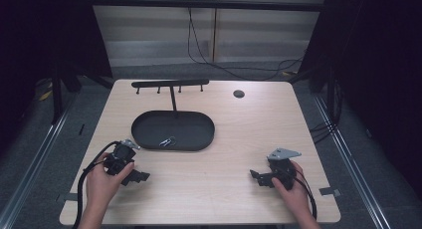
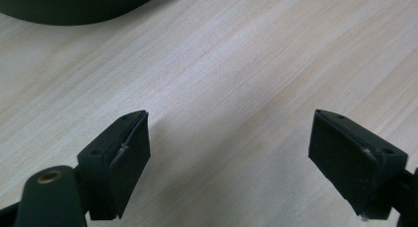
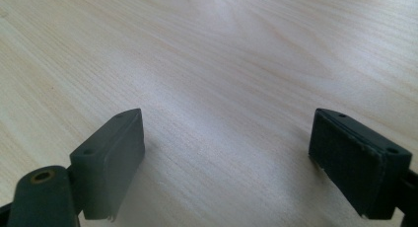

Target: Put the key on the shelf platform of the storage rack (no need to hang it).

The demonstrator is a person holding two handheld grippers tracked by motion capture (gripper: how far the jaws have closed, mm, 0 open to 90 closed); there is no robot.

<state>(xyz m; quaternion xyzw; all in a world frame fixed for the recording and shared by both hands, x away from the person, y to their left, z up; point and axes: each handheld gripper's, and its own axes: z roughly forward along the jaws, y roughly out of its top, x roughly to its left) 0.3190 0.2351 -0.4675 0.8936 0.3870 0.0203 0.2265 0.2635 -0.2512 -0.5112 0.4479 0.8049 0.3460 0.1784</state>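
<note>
While keys (image 1: pixel 167 141) lie in tray (image 1: pixel 149 138) | left gripper (image 1: pixel 141 177) near, agape | right gripper (image 1: pixel 255 176) agape, apart

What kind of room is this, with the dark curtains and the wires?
Probably a lab or recording studio. A wooden table stands between dark curtains, cables trail on the floor behind it, and a person holds the left gripper and right gripper over it, beside a black tray.

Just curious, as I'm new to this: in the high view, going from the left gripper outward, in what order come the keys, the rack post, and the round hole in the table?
From the left gripper:
1. Keys, in the black tray, just ahead.
2. Rack post, behind the tray.
3. Round hole, far right of the rack.
</note>
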